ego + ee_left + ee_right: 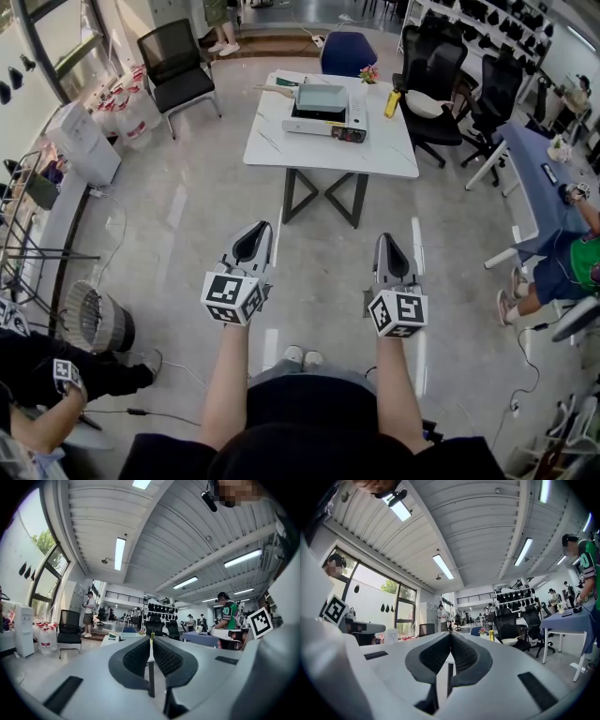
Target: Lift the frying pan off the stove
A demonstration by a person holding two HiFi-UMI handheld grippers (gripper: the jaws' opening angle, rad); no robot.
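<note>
A pale green square frying pan (320,96) with a wooden handle sits on a white portable stove (325,122) on the white table (389,155), far ahead of me in the head view. My left gripper (263,228) and right gripper (387,238) are held side by side in front of my body, well short of the table. Both are shut with nothing between the jaws. In the left gripper view the left gripper (151,640) has its pads pressed together; the right gripper (450,635) looks the same in the right gripper view.
Also on the table are a yellow bottle (392,102) and a small flower pot (367,74). Black office chairs (431,89) stand to the table's right and one (178,66) at back left. A fan (94,319) stands on the floor at left. A seated person (562,267) is at right.
</note>
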